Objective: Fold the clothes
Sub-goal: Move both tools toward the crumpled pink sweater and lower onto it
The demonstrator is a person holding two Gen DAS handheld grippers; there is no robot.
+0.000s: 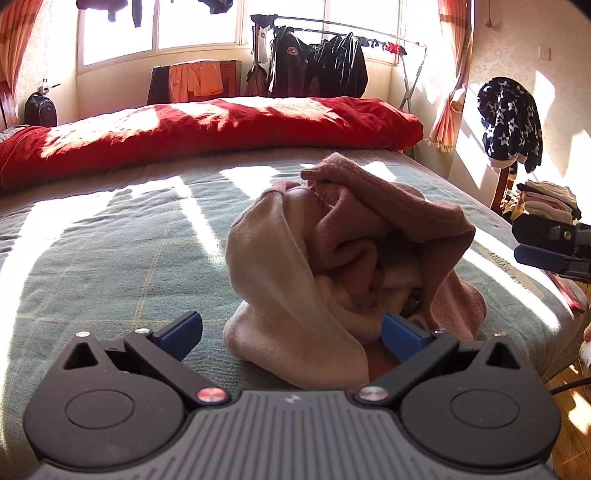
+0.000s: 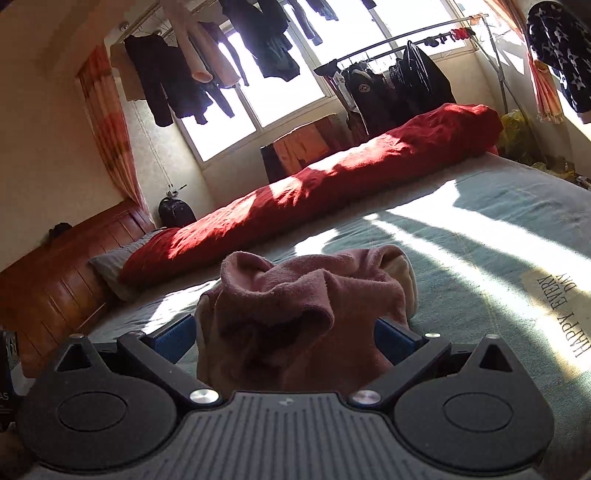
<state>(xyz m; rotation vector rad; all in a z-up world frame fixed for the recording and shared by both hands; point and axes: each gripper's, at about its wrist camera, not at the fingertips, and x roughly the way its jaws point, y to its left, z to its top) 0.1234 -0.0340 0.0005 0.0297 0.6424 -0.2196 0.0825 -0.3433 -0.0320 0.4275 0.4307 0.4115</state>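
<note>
Where the left tool (image 1: 291, 334) sits low over the bed (image 1: 110, 251), its blue fingers (image 1: 183, 334) stand spread wide, nothing gripped. The crumpled pink garment (image 1: 343, 258) lies bunched on the green checked bedcover directly ahead of that tool; its pale lower fold reaches in between the two fingers, and the right-hand finger sits close against the cloth, contact uncertain. The heap shows a paler inner side and a darker dusty-pink outer side, rising in a loose mound.

In the right wrist view the right tool (image 2: 286, 338) is likewise spread, its fingers (image 2: 393, 341) to either side of the same garment (image 2: 295, 314), which fills the gap between them and hides the inner pad faces. Whether the pads touch the cloth cannot be told. The right tool also shows at the right edge of the left wrist view (image 1: 554, 251), beside the mattress edge.

Printed lettering (image 2: 569, 317) marks the bedcover to the right of the heap. Farther back a rolled red quilt (image 1: 207, 136) lies across the bed. Beyond it stands a clothes rack (image 1: 332, 62) with dark jackets before a bright window (image 1: 192, 26). A star-patterned navy garment (image 1: 511, 122) hangs at right above a stack of folded clothes (image 1: 550, 201).
</note>
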